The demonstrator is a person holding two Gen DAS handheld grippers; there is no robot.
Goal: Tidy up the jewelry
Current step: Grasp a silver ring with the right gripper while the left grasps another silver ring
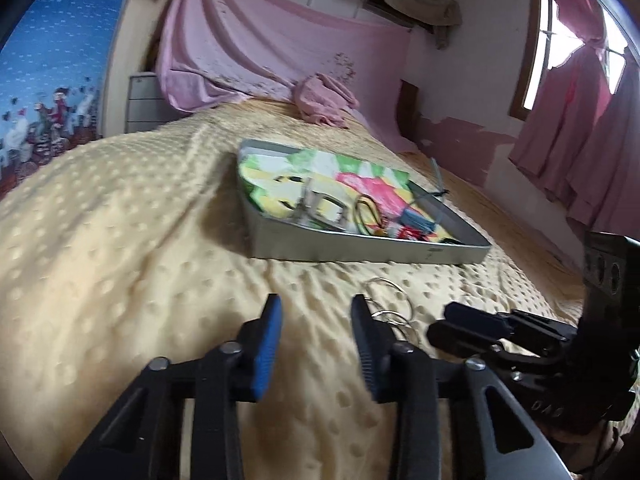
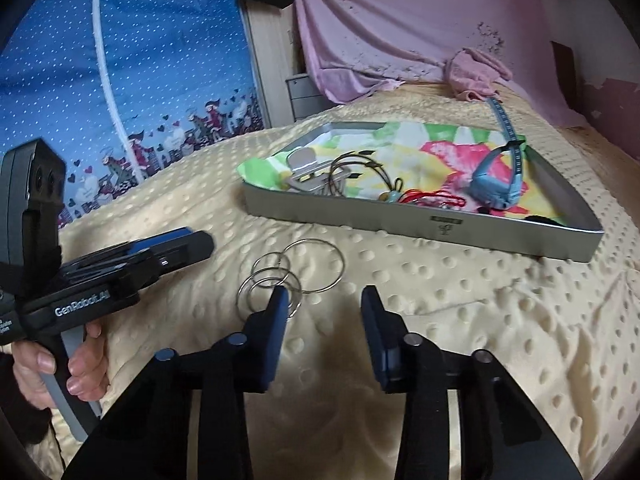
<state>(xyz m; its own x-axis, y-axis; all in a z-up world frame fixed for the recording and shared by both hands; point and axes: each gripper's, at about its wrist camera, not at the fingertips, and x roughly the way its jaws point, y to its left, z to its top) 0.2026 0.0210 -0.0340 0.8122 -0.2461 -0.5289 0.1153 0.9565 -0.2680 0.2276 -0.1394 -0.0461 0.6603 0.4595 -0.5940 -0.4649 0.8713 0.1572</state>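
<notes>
Yellow dimpled bedspread point(image 2: 500, 320) carried a rectangular metal tray point(image 2: 420, 222) lined with bright floral cloth. Left gripper point(image 1: 316, 344) and right gripper point(image 2: 325, 328) both stood spread, holding nothing. Linked silver wire bangles point(image 2: 296, 272) lay on the bedspread just before the tray, between the grippers.

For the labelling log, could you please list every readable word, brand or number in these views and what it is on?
"GenRobot.AI": left gripper body.
Small white lines at that body's left edge: cut off, unreadable.
Embossed letters on right gripper body, roughly "DAO": uncertain.
Dark stamp and mark on tray front wall: too blurred.
</notes>
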